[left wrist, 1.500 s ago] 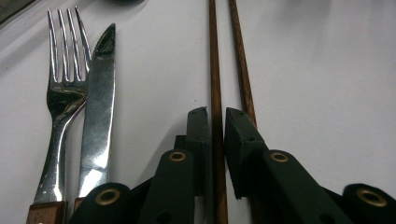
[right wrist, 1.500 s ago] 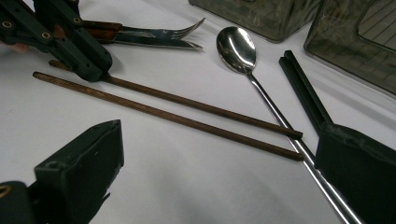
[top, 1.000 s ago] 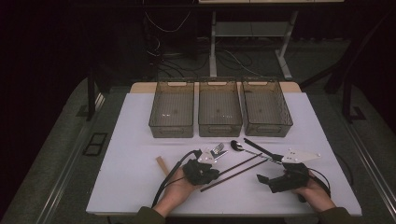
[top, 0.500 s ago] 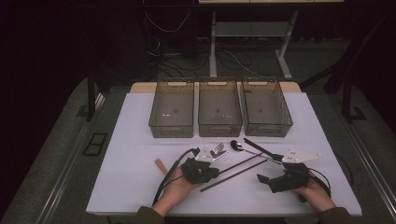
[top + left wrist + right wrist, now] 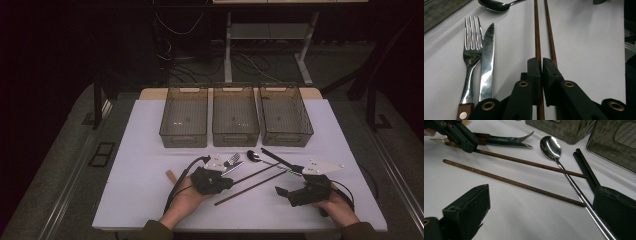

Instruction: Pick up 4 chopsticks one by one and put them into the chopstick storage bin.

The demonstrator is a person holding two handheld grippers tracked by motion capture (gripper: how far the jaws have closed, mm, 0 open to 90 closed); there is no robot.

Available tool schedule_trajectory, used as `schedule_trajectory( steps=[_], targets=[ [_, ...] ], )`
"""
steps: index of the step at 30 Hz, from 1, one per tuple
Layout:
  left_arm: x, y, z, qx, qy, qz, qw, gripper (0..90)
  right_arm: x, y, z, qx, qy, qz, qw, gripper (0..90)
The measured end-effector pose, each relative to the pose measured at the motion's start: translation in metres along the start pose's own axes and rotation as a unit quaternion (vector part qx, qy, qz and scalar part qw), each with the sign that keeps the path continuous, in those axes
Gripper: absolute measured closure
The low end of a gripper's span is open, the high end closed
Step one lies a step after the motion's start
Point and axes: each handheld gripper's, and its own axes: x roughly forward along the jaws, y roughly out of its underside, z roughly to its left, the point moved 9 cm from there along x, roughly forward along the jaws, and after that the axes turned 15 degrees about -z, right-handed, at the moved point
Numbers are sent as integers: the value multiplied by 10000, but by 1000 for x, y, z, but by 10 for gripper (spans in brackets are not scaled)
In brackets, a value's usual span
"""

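Observation:
My left gripper (image 5: pixel 231 183) rests on the white table (image 5: pixel 140 150) and is shut on the near end of a brown chopstick (image 5: pixel 537 45); its jaws (image 5: pixel 540 65) pinch the stick. The second brown chopstick (image 5: pixel 549 35) lies loose just beside it. In the right gripper view that same left gripper (image 5: pixel 461 135) holds the farther chopstick (image 5: pixel 529 162), and the nearer chopstick (image 5: pixel 511 182) lies free. My right gripper (image 5: pixel 541 192) is open and low over the table, with nothing gripped. The long handle of the spoon (image 5: pixel 551 147) runs under its right jaw.
A fork (image 5: pixel 471 50) and a knife (image 5: pixel 487 57) with wooden handles lie side by side left of the held chopstick. A pair of black chopsticks (image 5: pixel 584 167) lies by the spoon. Three clear bins (image 5: pixel 183 140) stand in a row farther back.

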Motion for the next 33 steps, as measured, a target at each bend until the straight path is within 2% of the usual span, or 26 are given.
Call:
schedule_trajectory(
  steps=[20,26,33],
  targets=[
    [-18,-9,3,-134,129,-231,9996,840,-1,-1,-1,3,0,-40,10000,17],
    [-28,-11,9,-105,58,-299,9995,840,-1,-1,-1,-9,2,-28,10000,17],
    [-43,-12,19,-172,-94,-421,9989,840,-1,-1,-1,-18,10,-46,10000,17]
  ],
)
